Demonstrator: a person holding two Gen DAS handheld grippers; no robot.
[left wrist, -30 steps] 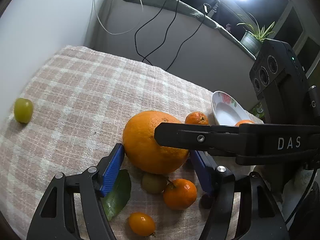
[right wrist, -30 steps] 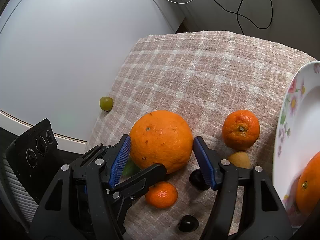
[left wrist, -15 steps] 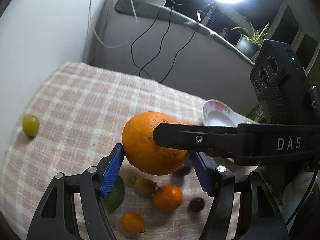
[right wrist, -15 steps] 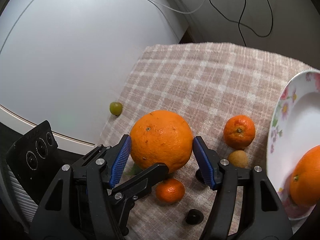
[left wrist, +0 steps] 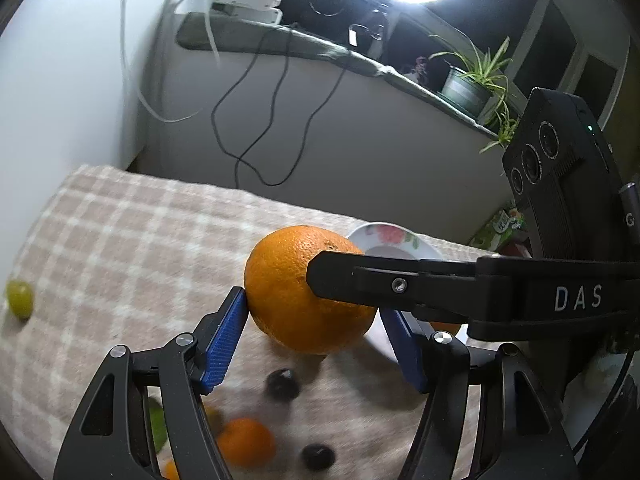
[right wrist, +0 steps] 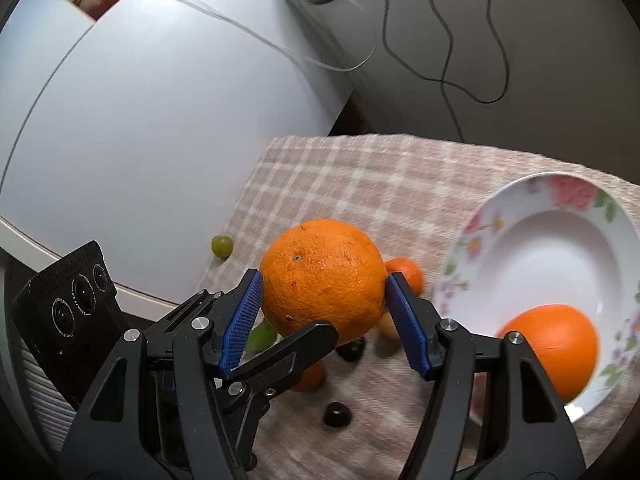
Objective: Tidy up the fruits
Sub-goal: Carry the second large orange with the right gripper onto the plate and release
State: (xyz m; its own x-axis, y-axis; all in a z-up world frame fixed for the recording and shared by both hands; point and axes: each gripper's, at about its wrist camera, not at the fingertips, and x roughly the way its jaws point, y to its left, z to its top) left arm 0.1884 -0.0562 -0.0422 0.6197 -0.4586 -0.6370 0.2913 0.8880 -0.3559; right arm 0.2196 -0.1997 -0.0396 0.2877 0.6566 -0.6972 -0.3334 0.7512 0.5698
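A large orange (left wrist: 300,292) (right wrist: 324,276) hangs in the air above the checked cloth (left wrist: 120,248) (right wrist: 360,184), held from two sides. My left gripper (left wrist: 316,336) is shut on it with its blue pads. My right gripper (right wrist: 324,316) is also shut on it; its finger crosses the left wrist view (left wrist: 400,284). Below lie a small mandarin (left wrist: 244,442) (right wrist: 406,274), two dark fruits (left wrist: 282,384) (right wrist: 338,414), a yellowish fruit (right wrist: 386,324) and a green leaf (right wrist: 260,336). A green grape-like fruit (left wrist: 19,298) (right wrist: 221,246) sits apart at the cloth's left edge.
A white flowered plate (right wrist: 532,248) (left wrist: 384,236) at the right holds another orange (right wrist: 556,344). A white wall panel (right wrist: 160,120) borders the left of the cloth. Cables hang on the grey wall behind (left wrist: 260,128). A potted plant (left wrist: 468,84) stands on the ledge.
Both grippers have lifted the large orange off the cloth; the small fruits and cloth now look farther below. The plate shows more fully in the right wrist view.
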